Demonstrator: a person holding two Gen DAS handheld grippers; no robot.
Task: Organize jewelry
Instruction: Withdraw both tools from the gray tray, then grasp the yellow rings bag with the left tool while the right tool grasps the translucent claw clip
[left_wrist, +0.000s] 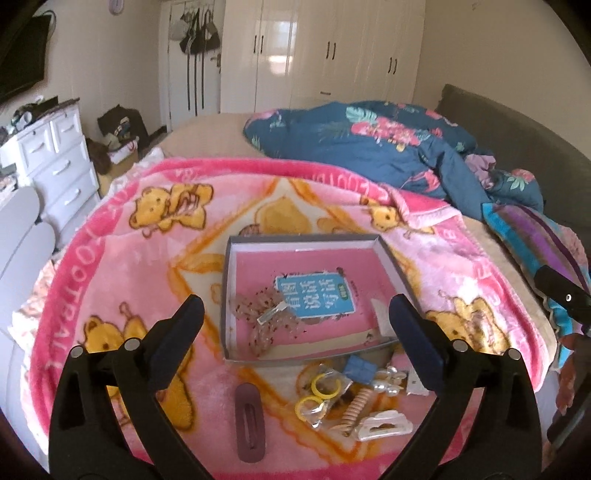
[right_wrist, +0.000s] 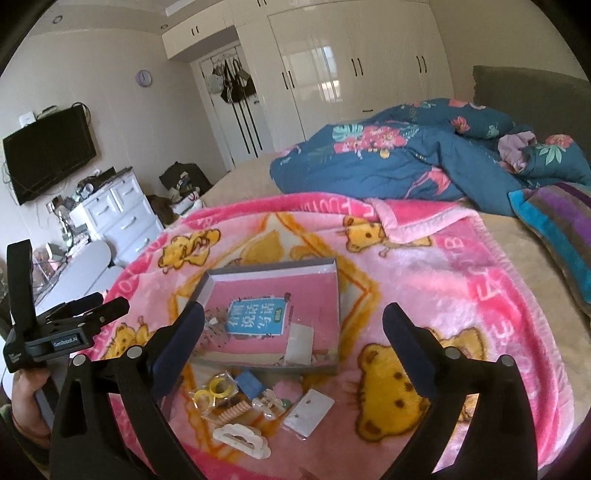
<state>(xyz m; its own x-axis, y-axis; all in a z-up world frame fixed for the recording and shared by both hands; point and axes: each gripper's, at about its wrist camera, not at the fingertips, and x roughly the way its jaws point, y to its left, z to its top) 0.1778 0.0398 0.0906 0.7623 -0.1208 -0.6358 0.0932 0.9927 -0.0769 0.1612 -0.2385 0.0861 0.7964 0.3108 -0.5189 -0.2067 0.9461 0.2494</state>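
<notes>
The left gripper hangs above the bed with its jaws wide apart and nothing between them. The right gripper is spread just as wide and is also empty. In the right wrist view the left gripper shows at the left edge, held by a hand.

Below both lies a shallow grey box on a pink bear blanket. Inside it, a pale beaded bracelet rests at the near left, overlapping a blue label on the pink floor. A white card leans in the near right part of the box.

Just outside the box's near edge sits a loose heap: yellow rings in a clear bag, a blue square piece, a spiral hair tie and a white cloud-shaped clip. A maroon oval clip lies apart to the left. A white card in a sleeve lies to the heap's right. Beyond the blanket a blue floral quilt is bunched.
</notes>
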